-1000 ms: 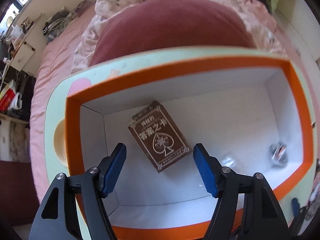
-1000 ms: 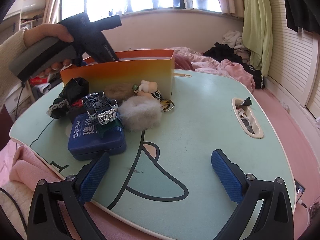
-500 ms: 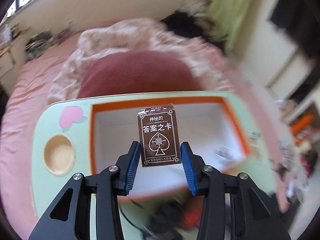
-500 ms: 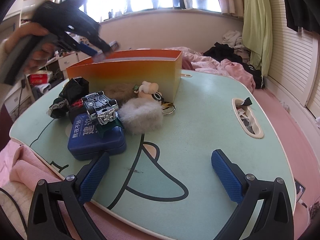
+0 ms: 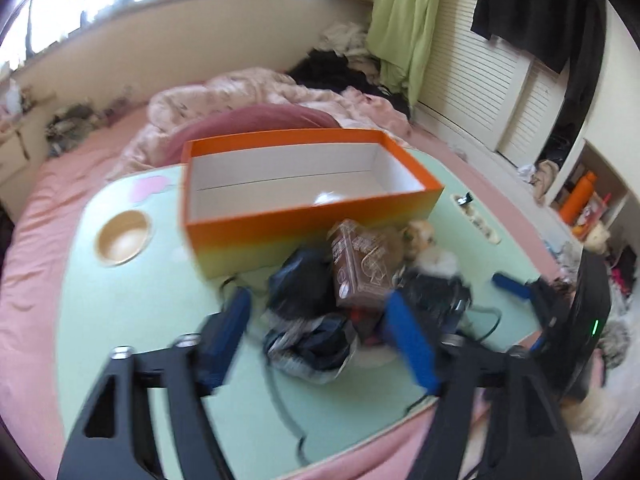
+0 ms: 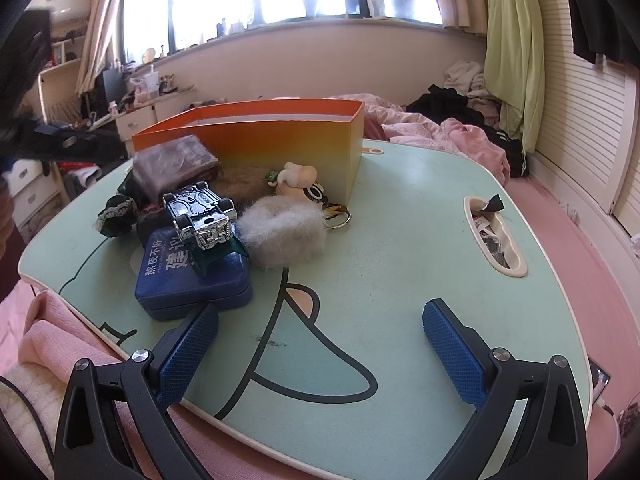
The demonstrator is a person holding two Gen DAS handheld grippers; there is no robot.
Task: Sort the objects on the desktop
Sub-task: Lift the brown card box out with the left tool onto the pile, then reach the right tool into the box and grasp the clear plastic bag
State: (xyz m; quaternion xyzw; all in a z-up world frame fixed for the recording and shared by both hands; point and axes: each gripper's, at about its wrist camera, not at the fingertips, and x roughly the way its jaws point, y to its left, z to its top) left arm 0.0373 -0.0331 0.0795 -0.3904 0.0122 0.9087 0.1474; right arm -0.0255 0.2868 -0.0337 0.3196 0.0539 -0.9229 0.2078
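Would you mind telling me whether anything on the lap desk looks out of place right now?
Yes: the brown card box lies tilted on the pile of loose items in front of the orange box, not inside it. The left gripper is open and holds nothing; that view is blurred.

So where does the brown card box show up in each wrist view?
Left wrist: brown card box sits just right of centre, tilted on the clutter pile, in front of the orange box.
Right wrist: brown card box is at left of centre, against the orange box's near wall.
Shared landmark: the orange box.
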